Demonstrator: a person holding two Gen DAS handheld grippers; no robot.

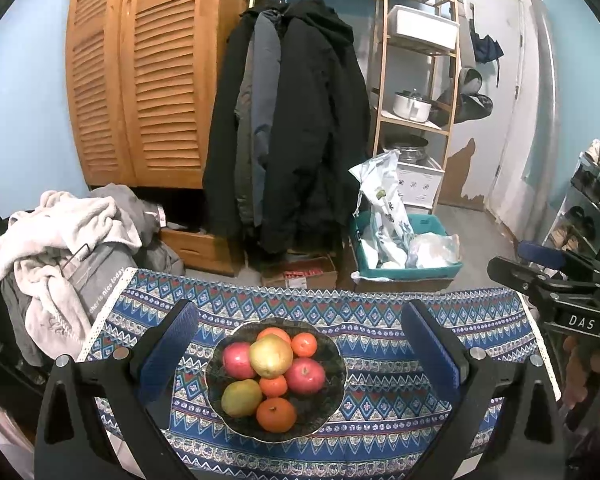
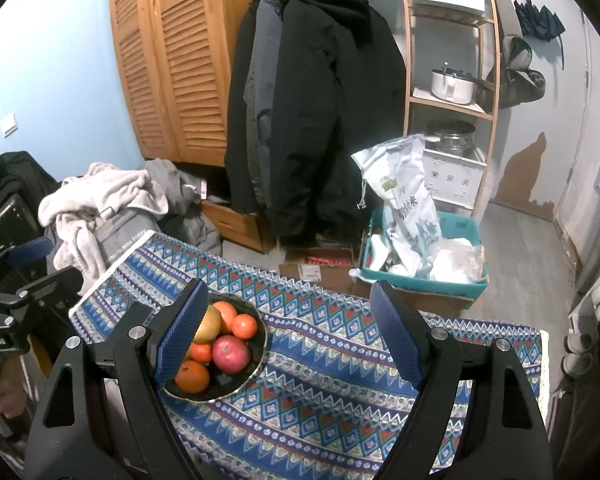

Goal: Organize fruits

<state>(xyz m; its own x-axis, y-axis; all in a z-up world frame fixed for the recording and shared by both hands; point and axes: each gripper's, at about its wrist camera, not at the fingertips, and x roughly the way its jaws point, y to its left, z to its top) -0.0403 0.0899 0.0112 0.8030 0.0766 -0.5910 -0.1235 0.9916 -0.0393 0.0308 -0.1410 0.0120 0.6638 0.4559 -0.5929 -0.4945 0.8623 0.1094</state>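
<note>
A dark patterned plate [image 1: 332,400] [image 2: 256,360] sits on the blue patterned tablecloth [image 1: 380,412] [image 2: 332,392]. It holds two red apples [image 1: 305,376] [image 2: 231,353], two yellow-green pears [image 1: 271,355] and several oranges [image 1: 276,414] [image 2: 192,377]. My left gripper [image 1: 299,354] hovers open above the plate, its blue pads wide apart on either side of the fruit. My right gripper [image 2: 290,336] is open too, to the right of the plate, with its left pad [image 2: 182,334] covering the plate's left part.
The small table ends just beyond the plate. Behind it stand a teal bin [image 1: 404,264] with bags, a cardboard box [image 1: 300,276], hanging dark coats [image 1: 292,128] and a wooden shelf [image 1: 416,80]. A pile of clothes [image 1: 60,248] lies left. A hand [image 2: 0,396] holds the left gripper.
</note>
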